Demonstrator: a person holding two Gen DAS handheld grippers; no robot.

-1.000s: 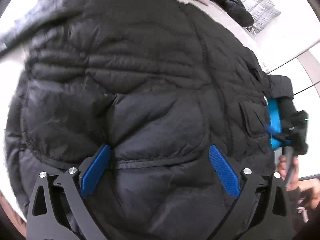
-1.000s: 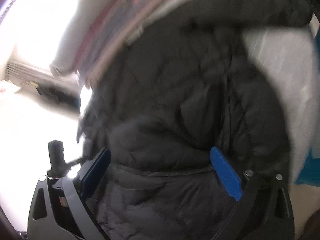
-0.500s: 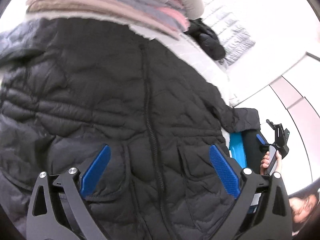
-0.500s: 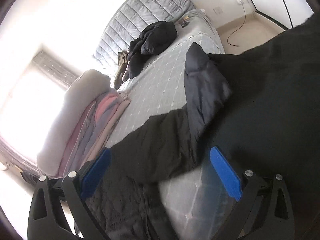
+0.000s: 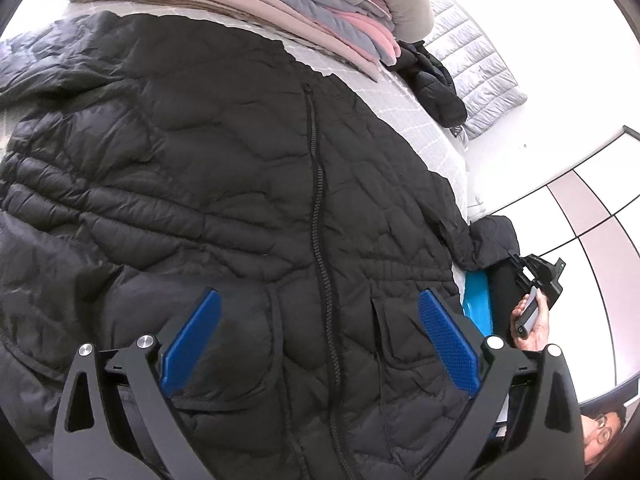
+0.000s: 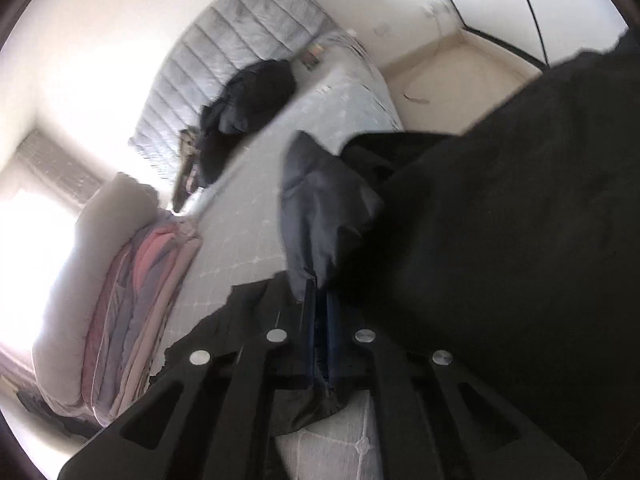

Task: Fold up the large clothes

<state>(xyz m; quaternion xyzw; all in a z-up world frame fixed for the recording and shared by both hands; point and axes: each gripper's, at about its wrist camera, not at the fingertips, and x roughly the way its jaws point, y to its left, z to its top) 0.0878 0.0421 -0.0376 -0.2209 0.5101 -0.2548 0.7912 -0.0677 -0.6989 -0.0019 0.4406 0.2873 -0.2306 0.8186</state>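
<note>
Black quilted jacket (image 5: pixel 240 200) lies spread front-up on the bed (image 5: pixel 432 120), zipper (image 5: pixel 320 240) closed down the middle, hem toward the near edge.

Left gripper (image 5: pixel 316 340) hovers over the hem, fingers spread wide, nothing between them.

Right gripper (image 6: pixel 320 320) has just clamped shut, pinching a fold of the jacket's right sleeve (image 6: pixel 320 208).

Handling, as a judgement: puffy, light, soft, slick shell (likely to slide out of a shallow pinch). Best taken at seams, cuffs or hem.

Containers: none seen. Folded pile of blankets (image 5: pixel 320 12) at far side; another dark garment (image 5: pixel 436 84) beyond.
</note>
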